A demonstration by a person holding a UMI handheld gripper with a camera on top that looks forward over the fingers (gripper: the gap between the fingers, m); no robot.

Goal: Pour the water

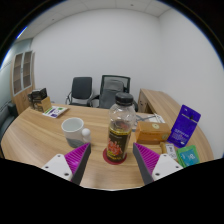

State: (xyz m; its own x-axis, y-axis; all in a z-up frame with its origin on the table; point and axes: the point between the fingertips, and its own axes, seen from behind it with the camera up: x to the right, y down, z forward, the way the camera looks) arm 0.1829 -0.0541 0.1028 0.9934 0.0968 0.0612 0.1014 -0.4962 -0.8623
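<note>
gripper (111,160) open, not grasping | bottle (120,135) upright on table (40,140), between fingers w/ gaps, lined up for a grab | white cup (74,128) near left, prob. pour spot

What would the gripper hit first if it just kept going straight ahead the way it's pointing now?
Most likely the bottle. It stands upright on the table, just ahead of the open gripper and roughly centred between its fingers. The white mug sits off to the side, probably clear of that line, though depth is uncertain.
</note>
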